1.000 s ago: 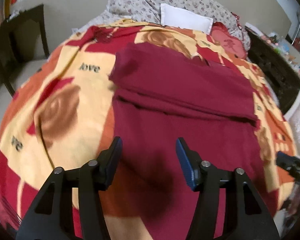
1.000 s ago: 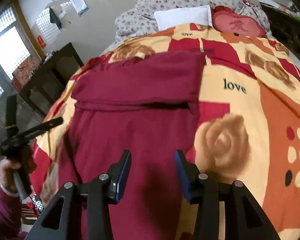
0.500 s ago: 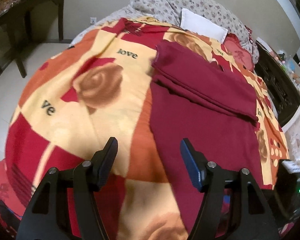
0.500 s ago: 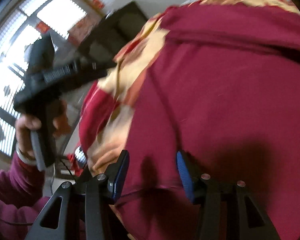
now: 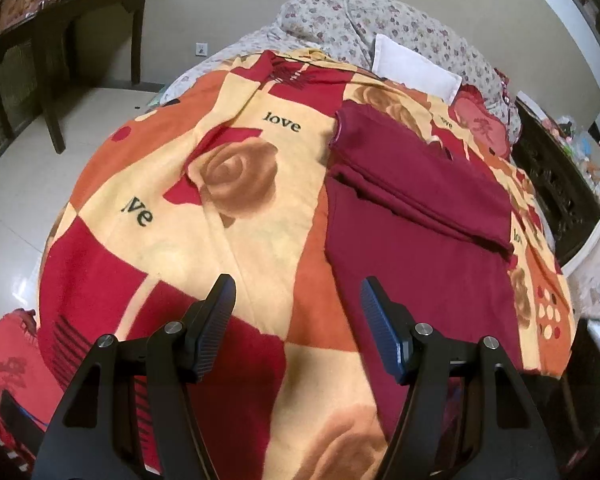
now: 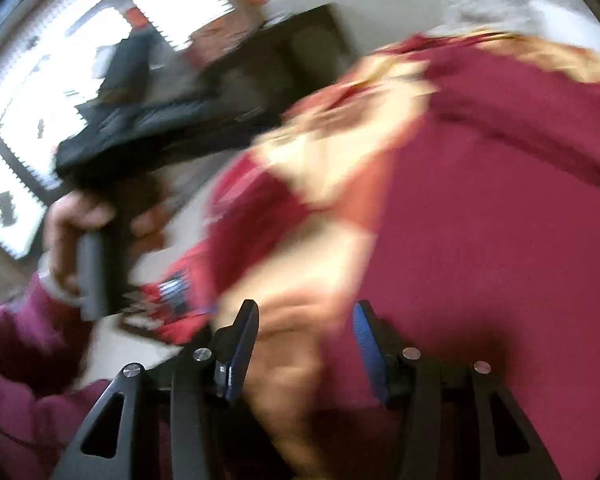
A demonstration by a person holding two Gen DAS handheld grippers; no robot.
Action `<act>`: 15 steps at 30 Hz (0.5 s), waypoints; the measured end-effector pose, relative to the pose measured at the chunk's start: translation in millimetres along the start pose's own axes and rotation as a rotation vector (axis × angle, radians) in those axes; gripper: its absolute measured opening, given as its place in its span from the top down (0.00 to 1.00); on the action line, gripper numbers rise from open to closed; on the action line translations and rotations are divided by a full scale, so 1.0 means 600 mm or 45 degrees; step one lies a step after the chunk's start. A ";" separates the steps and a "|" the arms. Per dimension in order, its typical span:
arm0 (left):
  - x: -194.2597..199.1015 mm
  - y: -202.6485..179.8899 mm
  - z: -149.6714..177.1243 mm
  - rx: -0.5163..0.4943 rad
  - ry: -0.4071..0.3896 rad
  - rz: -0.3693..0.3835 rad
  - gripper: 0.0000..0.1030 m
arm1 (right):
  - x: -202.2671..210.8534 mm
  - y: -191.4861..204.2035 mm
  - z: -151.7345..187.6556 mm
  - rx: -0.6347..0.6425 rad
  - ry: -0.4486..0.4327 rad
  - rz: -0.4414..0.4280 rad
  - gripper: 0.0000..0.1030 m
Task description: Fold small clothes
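A maroon garment [image 5: 416, 240] lies flat on the patterned blanket, its far part folded back over itself in a band [image 5: 420, 176]. My left gripper [image 5: 296, 308] is open and empty, above the blanket just left of the garment's near left edge. My right gripper [image 6: 306, 332] is open and empty, low over the garment's near left corner [image 6: 480, 240]; this view is blurred. The left gripper's body and the hand holding it [image 6: 100, 216] show at the left of the right wrist view.
The blanket [image 5: 228, 200] with roses and "love" print covers a bed. A floral pillow [image 5: 380, 24] and a white pillow [image 5: 416, 68] lie at the head. A dark wooden table [image 5: 60, 40] stands left over tiled floor. Dark furniture [image 5: 556, 176] runs along the right.
My left gripper has pulled back and to the left, off the garment. My right gripper has dropped low and swung left toward the garment's near left corner. Both stayed open.
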State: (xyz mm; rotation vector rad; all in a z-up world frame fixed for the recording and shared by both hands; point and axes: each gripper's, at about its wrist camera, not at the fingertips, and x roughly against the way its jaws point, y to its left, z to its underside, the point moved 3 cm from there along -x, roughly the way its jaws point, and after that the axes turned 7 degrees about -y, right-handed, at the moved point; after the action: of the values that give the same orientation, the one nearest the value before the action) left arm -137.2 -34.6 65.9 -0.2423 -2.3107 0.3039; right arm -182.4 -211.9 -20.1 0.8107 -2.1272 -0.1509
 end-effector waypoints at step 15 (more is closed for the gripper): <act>0.019 0.015 -0.004 0.049 -0.020 -0.002 0.37 | -0.056 0.039 -0.008 -0.137 0.027 -0.322 0.89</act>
State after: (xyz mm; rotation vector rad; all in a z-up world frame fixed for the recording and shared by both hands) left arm -142.3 -22.8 73.0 -0.2189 -2.3181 0.3505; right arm -175.5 -172.8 -30.6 1.0098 -1.9726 -0.3845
